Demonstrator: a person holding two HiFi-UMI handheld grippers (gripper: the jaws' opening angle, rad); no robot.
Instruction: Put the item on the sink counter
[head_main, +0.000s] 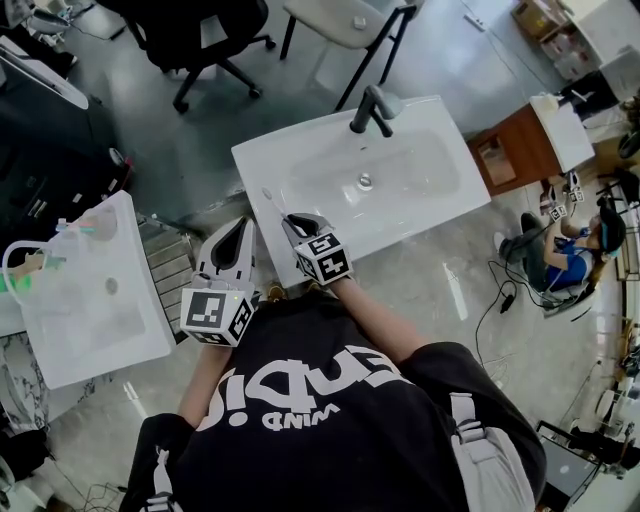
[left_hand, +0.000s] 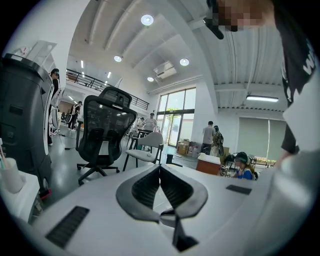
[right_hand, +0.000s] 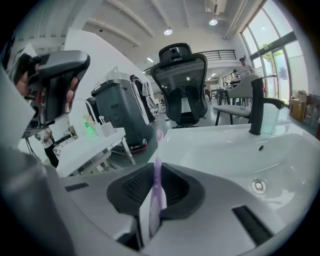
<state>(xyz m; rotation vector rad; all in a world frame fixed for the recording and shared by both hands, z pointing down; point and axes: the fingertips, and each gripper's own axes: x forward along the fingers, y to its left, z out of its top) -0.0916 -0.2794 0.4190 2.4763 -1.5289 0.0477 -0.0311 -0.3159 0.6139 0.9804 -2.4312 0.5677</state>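
White sink counter (head_main: 262, 160) lies just under the right gripper (head_main: 292, 222). Its jaws pinch a lilac toothbrush (right_hand: 156, 175) by the handle, head forward over the near left corner, seemingly for laying flat. Left gripper (head_main: 238, 232) hangs beside it, jaws together and empty.

A black office chair (left_hand: 107, 122) stands out on the grey floor, and just beside it there's a white chair (left_hand: 144, 152) on dark legs. Over on the left we've got a tall dark grey machine (left_hand: 22, 110), and next to it a second white basin (head_main: 90, 320) with something glowing green (right_hand: 90, 127) at its far end. On the right, a wooden cabinet (head_main: 520, 150) with a white top, and near it a person in blue (head_main: 565, 262) sitting on the floor, with a black cable (head_main: 500, 295) trailing close by. At the back two people (left_hand: 210, 137) stand by the tall windows (left_hand: 175, 117). Round ceiling lights (left_hand: 146, 20) are glowing overhead.
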